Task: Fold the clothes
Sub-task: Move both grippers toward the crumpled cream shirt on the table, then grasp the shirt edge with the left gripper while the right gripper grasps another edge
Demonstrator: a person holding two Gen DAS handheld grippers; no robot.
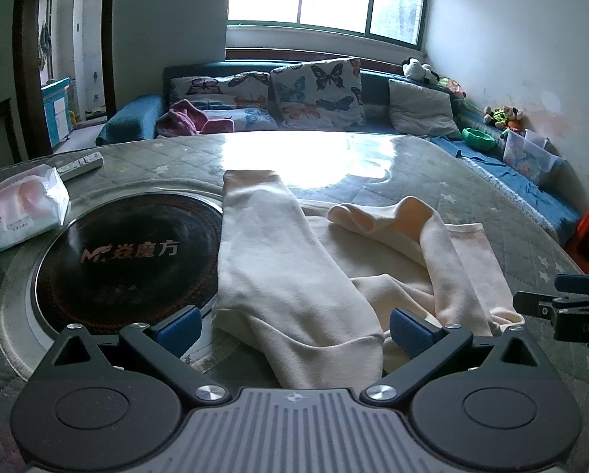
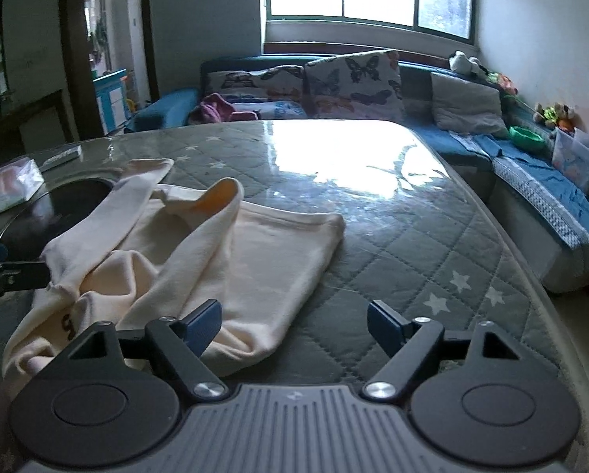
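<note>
The cream garment (image 1: 294, 260) looks soft, matt knit cloth. The quilted table cover (image 2: 432, 260) lies under glossy clear sheeting. At nine o'clock, a crinkly plastic tissue pack (image 1: 22, 209).

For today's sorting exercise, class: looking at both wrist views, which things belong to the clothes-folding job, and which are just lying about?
Part of the job:
- crumpled cream long-sleeved cotton garment
- left gripper, open
- right gripper, open

Just lying about:
- soft white pack of tissues
- slim white remote control
- round black hotplate set in the table
- butterfly-print cushions
</note>
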